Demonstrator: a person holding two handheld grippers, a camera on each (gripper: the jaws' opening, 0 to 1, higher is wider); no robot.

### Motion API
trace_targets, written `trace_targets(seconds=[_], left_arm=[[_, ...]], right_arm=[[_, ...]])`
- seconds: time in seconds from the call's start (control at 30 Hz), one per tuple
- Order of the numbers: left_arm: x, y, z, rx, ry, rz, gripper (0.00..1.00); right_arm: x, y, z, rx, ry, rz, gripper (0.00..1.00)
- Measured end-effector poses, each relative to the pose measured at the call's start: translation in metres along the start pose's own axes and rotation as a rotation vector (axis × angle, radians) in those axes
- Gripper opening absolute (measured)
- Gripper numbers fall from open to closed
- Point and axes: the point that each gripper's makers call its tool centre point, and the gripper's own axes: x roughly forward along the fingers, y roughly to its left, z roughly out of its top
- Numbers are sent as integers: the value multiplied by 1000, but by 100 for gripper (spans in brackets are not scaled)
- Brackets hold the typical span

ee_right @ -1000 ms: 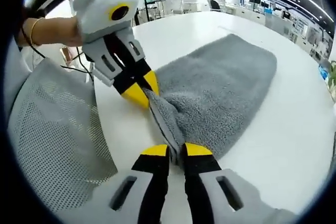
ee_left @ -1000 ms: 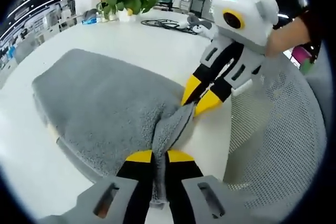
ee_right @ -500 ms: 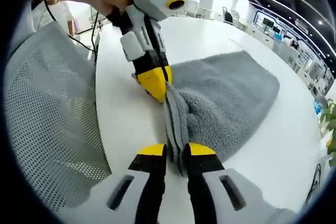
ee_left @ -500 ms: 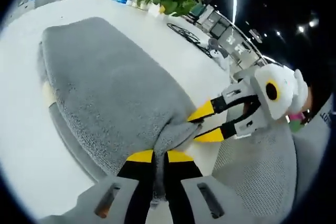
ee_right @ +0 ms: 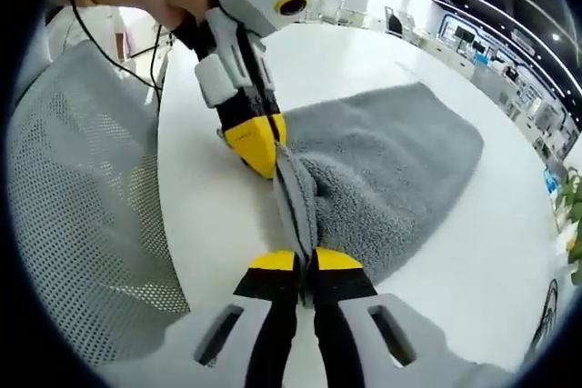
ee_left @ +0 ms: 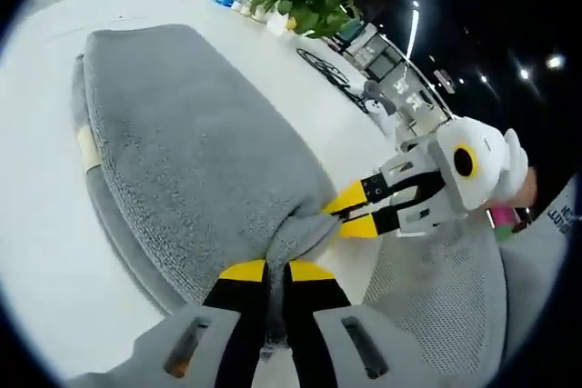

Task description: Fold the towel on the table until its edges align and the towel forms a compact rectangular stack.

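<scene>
A grey towel point(ee_left: 191, 161) lies folded double on the white table point(ee_left: 36, 252), its upper layer bulging over the lower one. My left gripper point(ee_left: 275, 269) is shut on a near corner of the towel. The right gripper point(ee_left: 344, 216) comes in from the right of the left gripper view, pinching the towel's edge close by. In the right gripper view my right gripper point(ee_right: 305, 261) is shut on a raised ridge of the towel point(ee_right: 382, 170), and the left gripper point(ee_right: 259, 147) bites the same edge a little farther on, held by a hand.
A grey mesh chair back point(ee_right: 82, 215) stands against the table's near edge point(ee_left: 436, 306). A potted plant point(ee_left: 305, 2) and a coil of black cable point(ee_left: 323, 65) sit at the table's far side. A small tag point(ee_left: 86, 147) shows on the towel's left edge.
Both hands have shifted a little, still holding the towel's edge. The two grippers now sit slightly closer together and the pinched ridge between them stands narrower.
</scene>
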Motion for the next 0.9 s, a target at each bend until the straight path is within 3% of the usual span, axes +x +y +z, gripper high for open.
trace_targets(seconds=[0.1,0.23,0.47,0.57,0.9], left_arm=[[0,0,0,23,-3,13,7],[-2,-2,1,119,-1,41,7],[-8,-8,4,212,4,60,7],[-11,-8,8,253,14,88,7],[-31,-20,31,331,-35,125,7]], right_arm=[[0,-1,1,21,6,8,2],[-7,-3,5,89,-13,22,2],[-18,-2,12,91,-38,29,2],[-21,-3,17,83,-47,28,2],[-44,-13,39,92,-116,7,2]])
